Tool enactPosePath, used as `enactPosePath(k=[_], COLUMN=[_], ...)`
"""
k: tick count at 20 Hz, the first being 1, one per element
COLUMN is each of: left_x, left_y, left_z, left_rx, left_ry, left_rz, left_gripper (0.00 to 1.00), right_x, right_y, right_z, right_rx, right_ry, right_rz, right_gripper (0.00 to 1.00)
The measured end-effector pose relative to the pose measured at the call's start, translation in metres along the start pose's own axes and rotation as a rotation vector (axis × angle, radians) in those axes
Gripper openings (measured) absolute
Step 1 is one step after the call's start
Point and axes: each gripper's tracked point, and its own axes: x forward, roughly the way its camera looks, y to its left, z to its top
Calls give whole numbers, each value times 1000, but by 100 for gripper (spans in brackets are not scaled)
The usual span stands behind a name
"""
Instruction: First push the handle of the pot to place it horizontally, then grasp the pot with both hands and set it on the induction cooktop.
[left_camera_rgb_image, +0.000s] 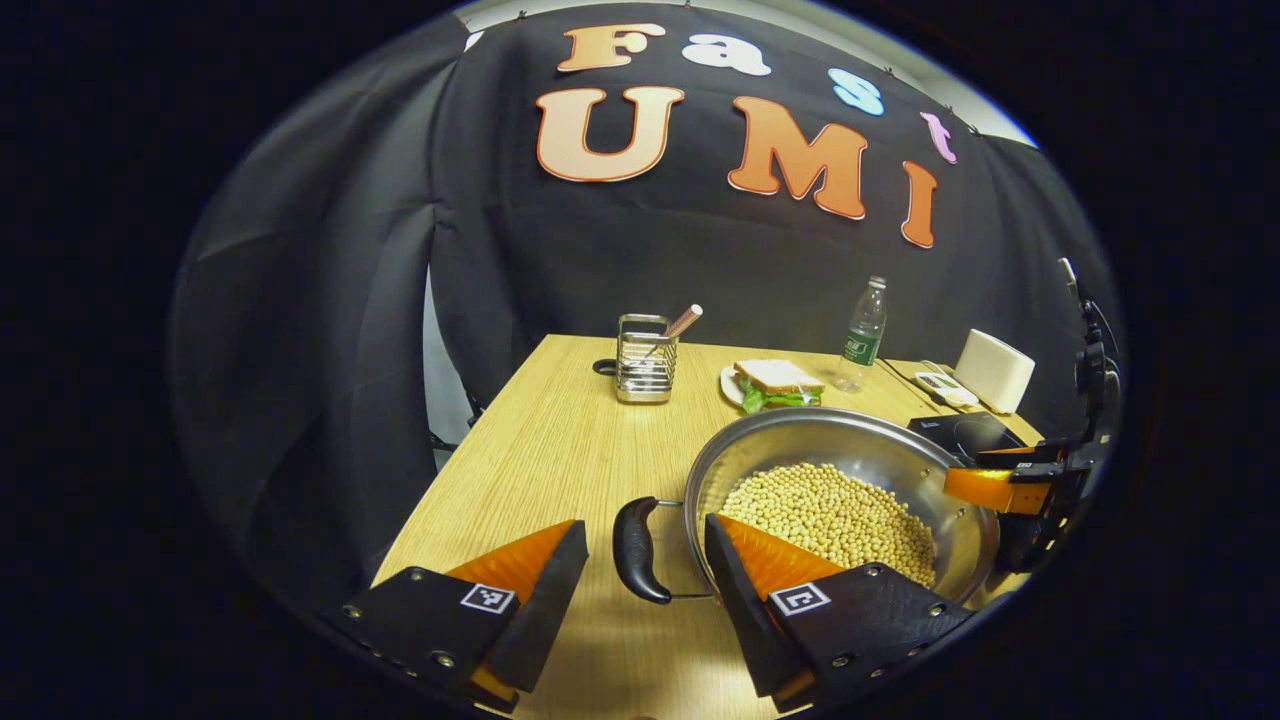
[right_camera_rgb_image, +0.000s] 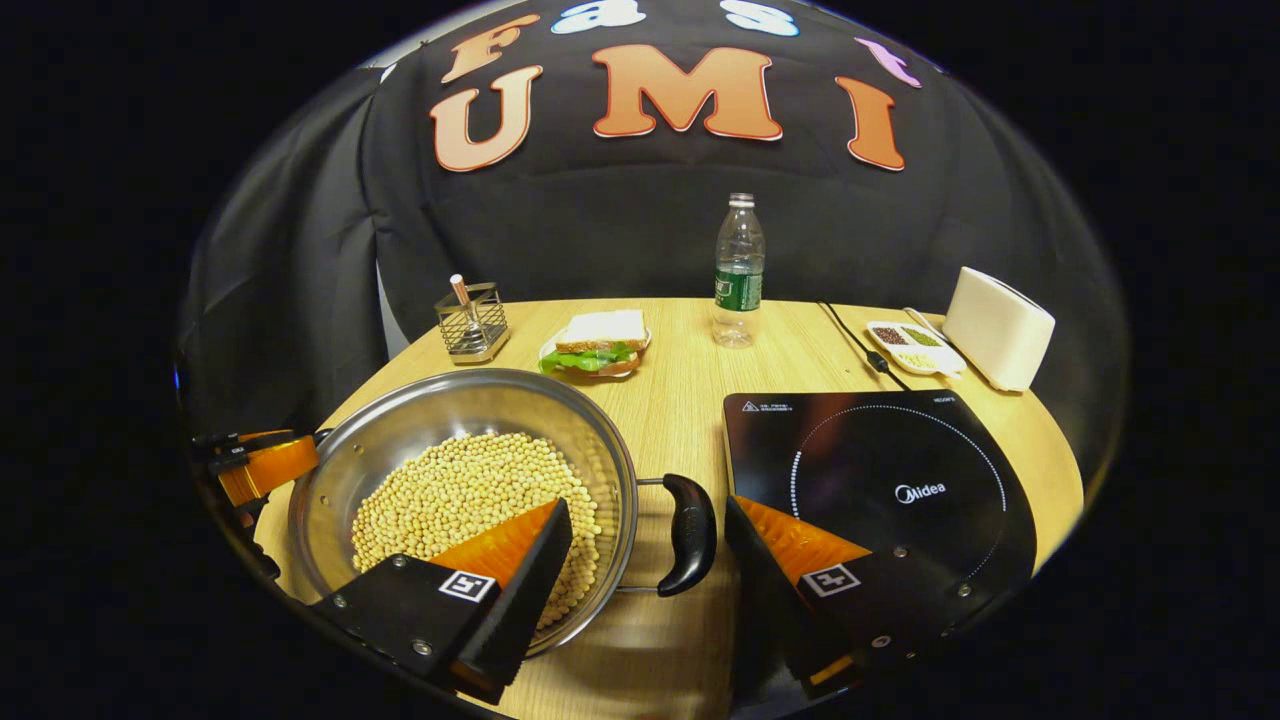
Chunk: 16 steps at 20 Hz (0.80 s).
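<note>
A steel pot (left_camera_rgb_image: 800, 440) full of pale beans (left_camera_rgb_image: 830, 515) stands on the wooden table. Its two black handles point sideways. In the left gripper view my left gripper (left_camera_rgb_image: 645, 530) is open, its fingers straddling the pot's left handle (left_camera_rgb_image: 638, 550) without pressing it. In the right gripper view my right gripper (right_camera_rgb_image: 648, 510) is open too, one finger over the beans (right_camera_rgb_image: 460, 490), the other outside the right handle (right_camera_rgb_image: 690, 535). The black induction cooktop (right_camera_rgb_image: 880, 480) lies just right of the pot (right_camera_rgb_image: 450, 410). Each view shows the other gripper (left_camera_rgb_image: 1010, 490) (right_camera_rgb_image: 255, 465) at the pot's far side.
Along the back of the table stand a wire utensil holder (right_camera_rgb_image: 472, 322), a sandwich on a plate (right_camera_rgb_image: 597, 343), a water bottle (right_camera_rgb_image: 739, 270), a small dish of spices (right_camera_rgb_image: 908, 345) and a white box (right_camera_rgb_image: 998, 326). A black cable (right_camera_rgb_image: 855, 345) runs to the cooktop.
</note>
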Motion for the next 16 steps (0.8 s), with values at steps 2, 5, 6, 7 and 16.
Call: enactPosePath(k=[2, 5, 6, 7, 16], left_x=[5, 12, 14, 17, 22], left_y=[-2, -4, -5, -6, -11], left_z=[-6, -12, -13, -15, -23], left_rx=[-8, -5, -4, -5, -122], left_ry=[23, 50, 57, 62, 81], left_rz=[-21, -36, -40, -43, -41], left_gripper=[77, 77, 78, 78, 58], right_x=[3, 7, 9, 10, 18], right_y=[1, 4, 4, 3, -8], right_z=[-3, -6, -6, -6, -9], right_rx=[12, 17, 14, 10, 23], right_ry=[14, 29, 27, 27, 36], right_rz=[4, 8, 2, -4, -41], right_gripper=[96, 96, 96, 95, 63])
